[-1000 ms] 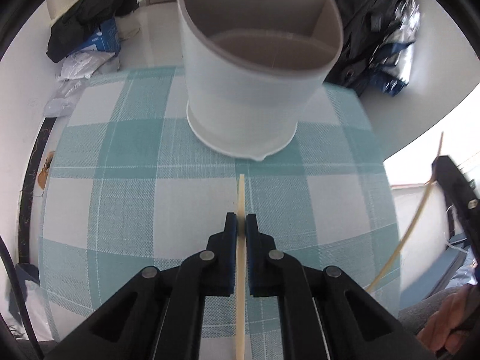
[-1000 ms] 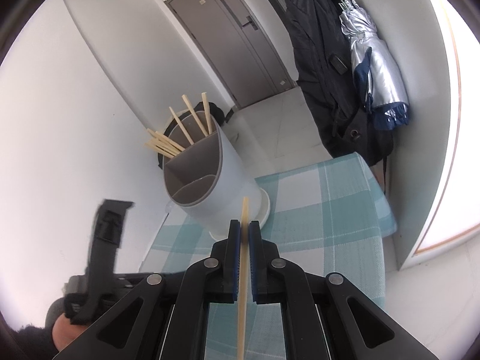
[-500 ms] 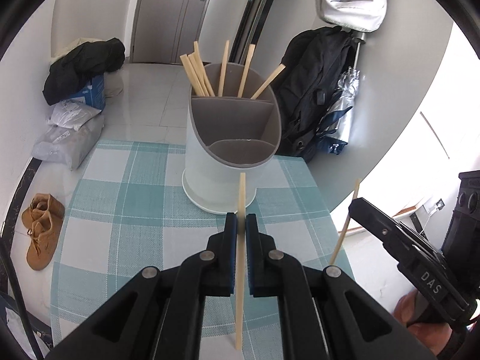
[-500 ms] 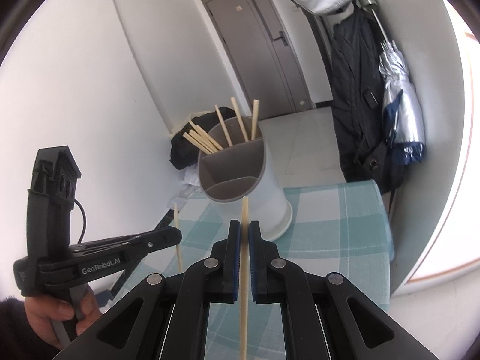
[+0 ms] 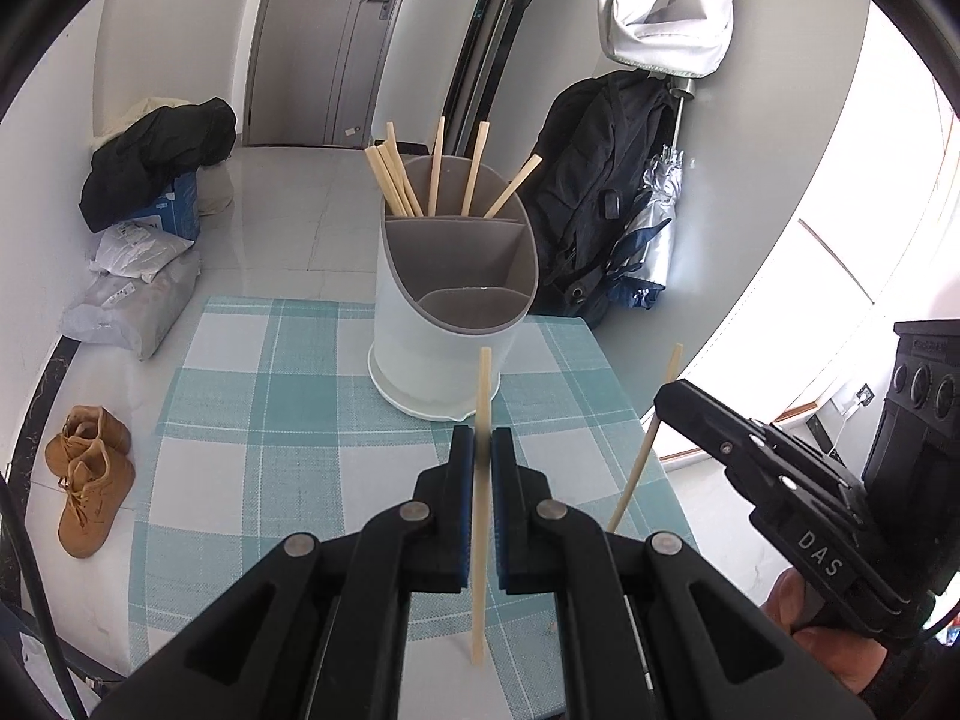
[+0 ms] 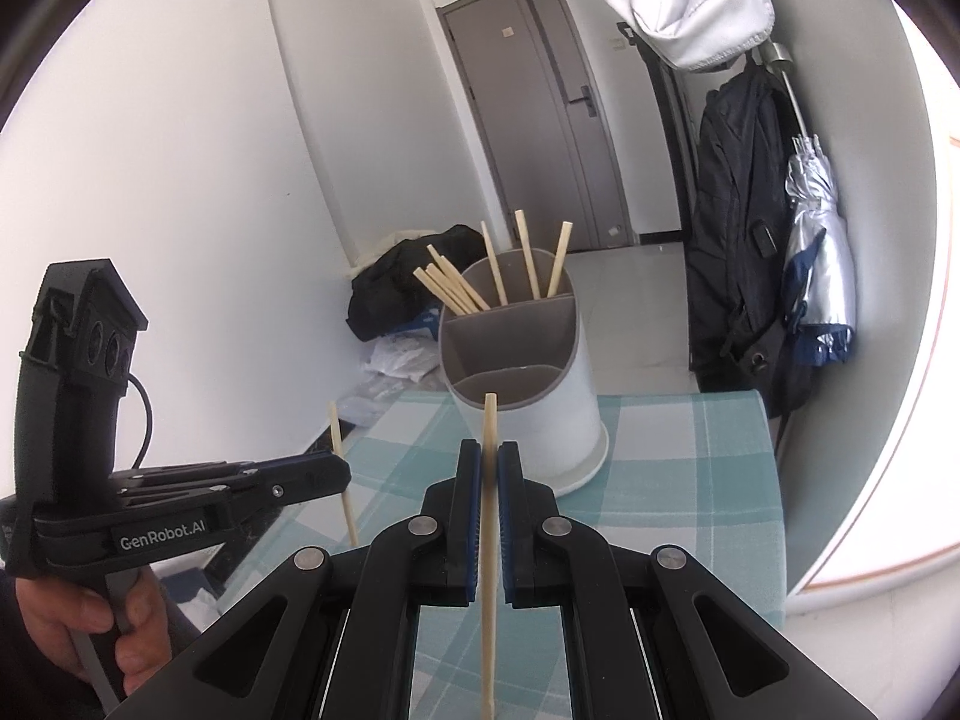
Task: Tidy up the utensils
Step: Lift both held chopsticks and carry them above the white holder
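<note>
Left wrist: backpack [image 5: 591,180] behind utensil holder [image 5: 450,312].

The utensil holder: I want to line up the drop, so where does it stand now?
The utensil holder stands upright at the far edge of the checked tablecloth, straight ahead of both grippers in both wrist views; its rear compartment holds chopsticks.

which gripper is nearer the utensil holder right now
Hard to call. Both the left gripper and the right gripper hover short of the utensil holder, each holding a chopstick.
</note>
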Motion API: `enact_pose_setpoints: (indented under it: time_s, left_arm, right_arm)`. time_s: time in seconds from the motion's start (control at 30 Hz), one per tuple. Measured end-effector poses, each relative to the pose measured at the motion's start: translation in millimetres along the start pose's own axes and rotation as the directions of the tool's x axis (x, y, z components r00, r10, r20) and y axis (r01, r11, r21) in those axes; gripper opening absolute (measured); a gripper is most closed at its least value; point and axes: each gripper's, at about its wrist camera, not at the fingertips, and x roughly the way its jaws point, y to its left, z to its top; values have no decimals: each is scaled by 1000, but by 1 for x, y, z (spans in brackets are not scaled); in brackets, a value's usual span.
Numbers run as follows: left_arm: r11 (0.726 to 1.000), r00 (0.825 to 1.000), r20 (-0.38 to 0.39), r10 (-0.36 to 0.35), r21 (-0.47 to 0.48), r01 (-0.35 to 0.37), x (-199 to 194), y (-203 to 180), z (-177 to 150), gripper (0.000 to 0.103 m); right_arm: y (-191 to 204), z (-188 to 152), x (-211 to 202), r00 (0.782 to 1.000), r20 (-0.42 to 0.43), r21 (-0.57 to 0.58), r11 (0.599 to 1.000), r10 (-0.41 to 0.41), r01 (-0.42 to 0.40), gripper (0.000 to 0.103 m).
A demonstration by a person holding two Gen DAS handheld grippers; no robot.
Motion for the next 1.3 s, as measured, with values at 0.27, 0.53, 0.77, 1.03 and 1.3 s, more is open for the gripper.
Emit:
enact_pose_setpoints:
  time_s: [0.27, 0.53, 0.77, 1.03, 1.3]
  left_arm:
    - [1000, 1000, -4, -25, 9, 25, -7, 0, -1, 1]
    - [999, 999, -3, -41, 30, 41, -17, -7, 6, 1]
    - [998, 998, 20, -58, 28, 57, -28, -14, 33, 1]
    - [996, 993, 86, -83, 41, 79, -46, -28, 79, 1]
    - [993, 984, 145, -105, 63, 97, -51, -36, 128, 1]
  right_arm:
    - [7, -3, -5, 1000, 6, -16, 1000, 3, -3, 4]
    - [7, 2, -9, 1000, 25, -1, 1000, 16, -16, 4]
    - [8, 15, -13, 998, 54, 2, 1000, 27, -28, 4]
    - [2, 48, -18, 996, 85, 4, 999, 31, -31, 4]
    - [4, 113, -18, 989, 142, -50, 998, 48, -42, 4]
